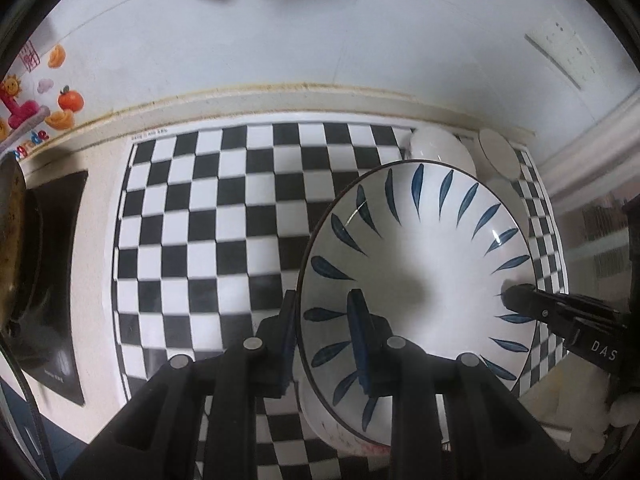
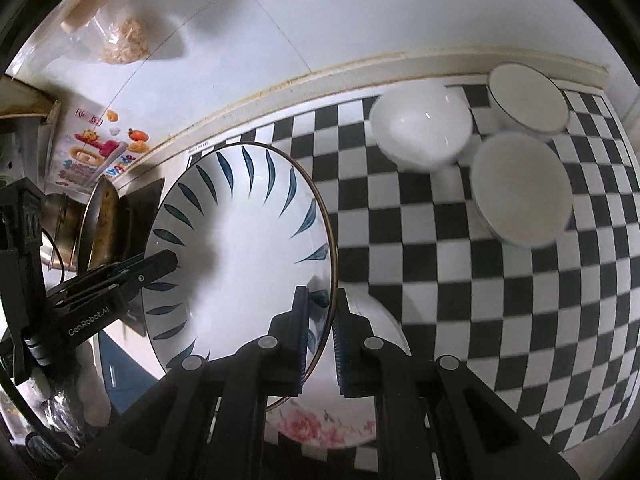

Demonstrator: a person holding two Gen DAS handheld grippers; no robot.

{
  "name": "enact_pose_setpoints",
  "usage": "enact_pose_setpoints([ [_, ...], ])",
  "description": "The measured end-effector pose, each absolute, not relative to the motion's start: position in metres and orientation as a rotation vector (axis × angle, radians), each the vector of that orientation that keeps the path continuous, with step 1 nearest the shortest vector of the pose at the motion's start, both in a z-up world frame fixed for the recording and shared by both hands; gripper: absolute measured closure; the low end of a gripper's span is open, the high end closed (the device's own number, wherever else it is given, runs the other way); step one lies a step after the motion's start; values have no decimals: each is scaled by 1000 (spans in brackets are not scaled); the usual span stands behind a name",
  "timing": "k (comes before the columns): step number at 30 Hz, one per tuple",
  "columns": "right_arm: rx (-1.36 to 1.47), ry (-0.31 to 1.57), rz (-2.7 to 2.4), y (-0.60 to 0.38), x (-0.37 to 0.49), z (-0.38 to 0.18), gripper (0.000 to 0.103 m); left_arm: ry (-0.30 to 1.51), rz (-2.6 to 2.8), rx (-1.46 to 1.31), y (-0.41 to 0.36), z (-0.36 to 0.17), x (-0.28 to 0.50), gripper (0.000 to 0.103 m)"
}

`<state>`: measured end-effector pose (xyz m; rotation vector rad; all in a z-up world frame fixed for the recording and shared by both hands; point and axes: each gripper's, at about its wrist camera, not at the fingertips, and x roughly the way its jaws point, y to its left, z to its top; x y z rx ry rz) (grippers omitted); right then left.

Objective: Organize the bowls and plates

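Right wrist view: blue-leaf plate (image 2: pixel 240 248), large, white with a ring of dark blue leaf strokes and a thin dark rim, carried between the two tools and tilted. Right gripper (image 2: pixel 320 340): jaws pressed together on the plate's near right rim, one finger on the inner face, one behind. Left gripper (image 2: pixel 160 262), seen here from the side, comes in from the left and bites the opposite rim.

Left wrist view: same plate (image 1: pixel 420 264). Left gripper (image 1: pixel 324 344) clamped on the left rim, one pad on the painted face, the other outside the edge. Right gripper (image 1: pixel 516 294) reaches in from the right edge.

Beneath the plate: a second dish, the floral plate (image 2: pixel 320 428), white with pink flowers, showing just below the lower rim. Whether the two touch cannot be told; the lifted plate appears to hang above it.

Surface: checkered mat (image 2: pixel 480 280), black and white.

Other ware, far right end of the mat: white bowl (image 2: pixel 420 132); grey-rimmed bowl (image 2: pixel 528 100) against the back edge; third bowl (image 2: pixel 520 188) nearest, all close together.

Governing relation: the bowls lie to the right of the carried plate and away toward the wall; open mat lies between. The right hand is the nearer to them, so any move that way would be led from that side, both grips staying level to keep the plate from slipping.
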<state>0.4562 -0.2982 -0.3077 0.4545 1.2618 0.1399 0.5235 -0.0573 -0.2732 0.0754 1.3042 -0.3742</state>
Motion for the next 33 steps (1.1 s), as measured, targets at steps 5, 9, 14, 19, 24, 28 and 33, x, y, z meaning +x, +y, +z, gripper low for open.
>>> enact_pose_setpoints([
  [5,452,1300,139,-302,429,-325,91,1358,-382,80,-62,-289,502,81],
  [9,458,1331,134,-304,417,-343,91,1405,-377,100,-66,-309,488,81],
  [14,467,1363,133,-306,406,-363,92,1451,-373,121,-71,-330,474,81],
  [19,455,1398,123,-307,399,-382,92,1492,-361,138,-74,-349,465,81],
  [24,451,1440,121,-304,396,-402,92,1536,-345,161,-75,-368,462,81],
  [28,442,1465,117,-300,396,-417,92,1568,-329,179,-77,-379,461,81],
  [33,441,1487,106,-298,398,-428,92,1590,-326,211,-84,-389,461,81],
])
